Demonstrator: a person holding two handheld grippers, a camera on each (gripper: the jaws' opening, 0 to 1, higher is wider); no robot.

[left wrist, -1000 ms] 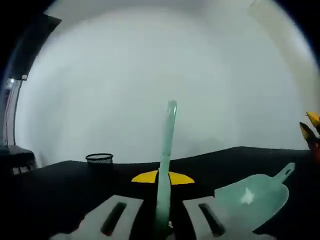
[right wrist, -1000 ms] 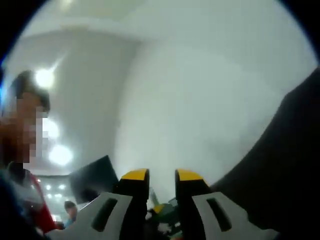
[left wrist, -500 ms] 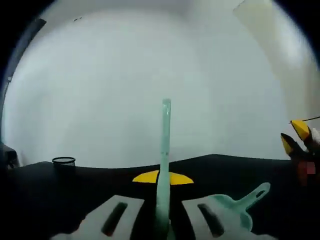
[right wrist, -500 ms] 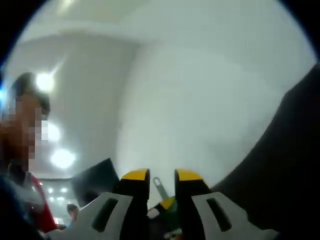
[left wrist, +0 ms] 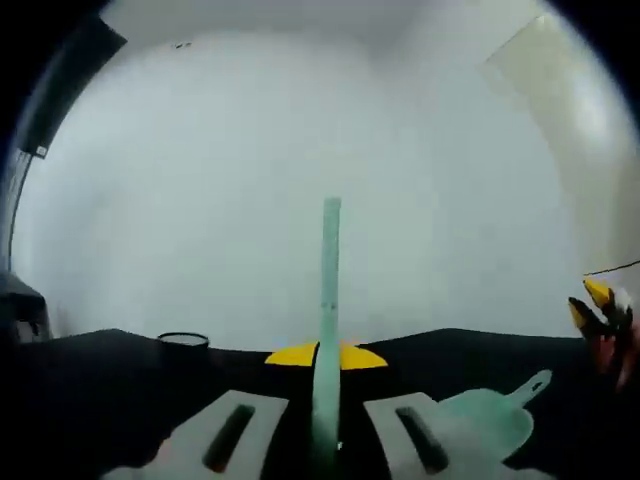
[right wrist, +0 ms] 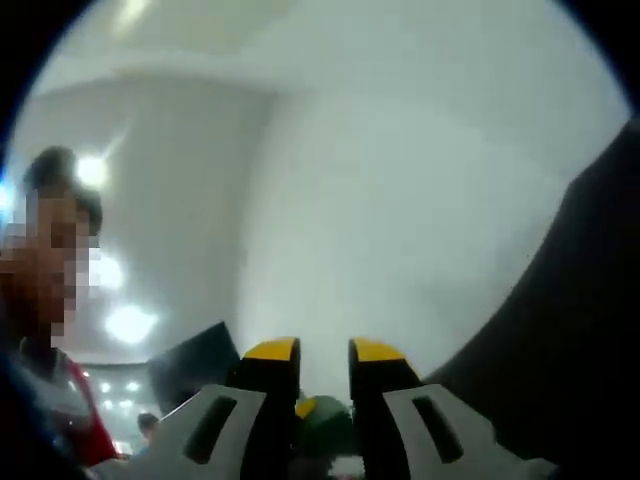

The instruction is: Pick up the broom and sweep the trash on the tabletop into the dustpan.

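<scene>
My left gripper (left wrist: 327,355) is shut on the broom's pale green handle (left wrist: 328,290), which stands straight up between its yellow-tipped jaws. The broom's head is hidden below the view. A pale green dustpan (left wrist: 490,425) lies on the black tabletop (left wrist: 100,385) at lower right, its handle pointing up and right. My right gripper (left wrist: 592,303) hangs at the far right edge, above the table and apart from the dustpan. In the right gripper view its jaws (right wrist: 324,350) stand a little apart with nothing held; a blurred green shape (right wrist: 325,425) shows low behind the gap.
A black mesh cup (left wrist: 183,341) stands at the table's far edge, left of the broom handle. A white wall rises behind the table. In the right gripper view a person (right wrist: 45,300) is at the left and a dark surface (right wrist: 570,340) fills the right side.
Both views have shifted with the hands. The dustpan sits lower and smaller in the left gripper view. The broom handle stays gripped. A green shape now shows behind the right jaws.
</scene>
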